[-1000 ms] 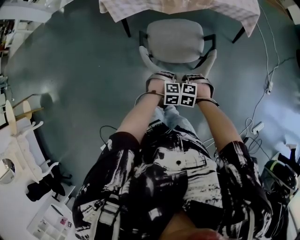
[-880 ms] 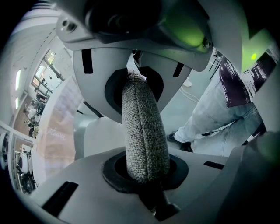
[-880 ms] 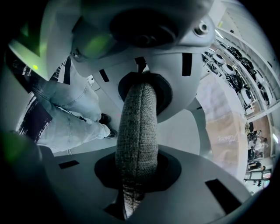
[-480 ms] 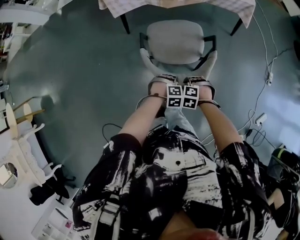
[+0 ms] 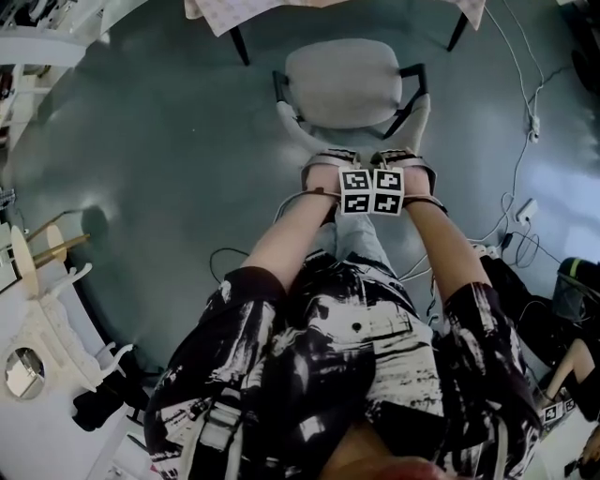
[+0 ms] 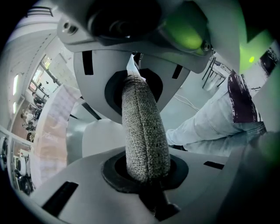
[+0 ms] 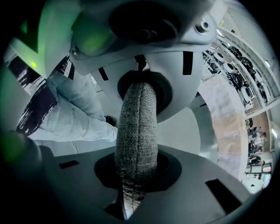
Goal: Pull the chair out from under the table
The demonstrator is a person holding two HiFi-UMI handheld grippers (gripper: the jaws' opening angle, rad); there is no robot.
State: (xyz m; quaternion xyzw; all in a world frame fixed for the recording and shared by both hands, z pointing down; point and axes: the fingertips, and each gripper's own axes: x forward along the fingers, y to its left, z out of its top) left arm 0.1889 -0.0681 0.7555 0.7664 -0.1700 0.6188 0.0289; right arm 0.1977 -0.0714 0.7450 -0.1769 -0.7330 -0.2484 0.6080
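Chair seat clear of the table cloth edge, both grippers clamped on the backrest.
Room: bare floor wide open on the chair's left; cables and a power strip lie on its right, apart from the chair legs; white furniture sits at far left, well apart. The person's legs stand just behind the backrest. Chair faces the table, seat front near the cloth. Left gripper and right gripper sit side by side on the backrest's top edge, marker cubes just beside each other, both pointing steeply down, arms stretched forward. Each gripper view shows the jaws pinching the grey woven backrest padding edge-on, pads pressed into it.
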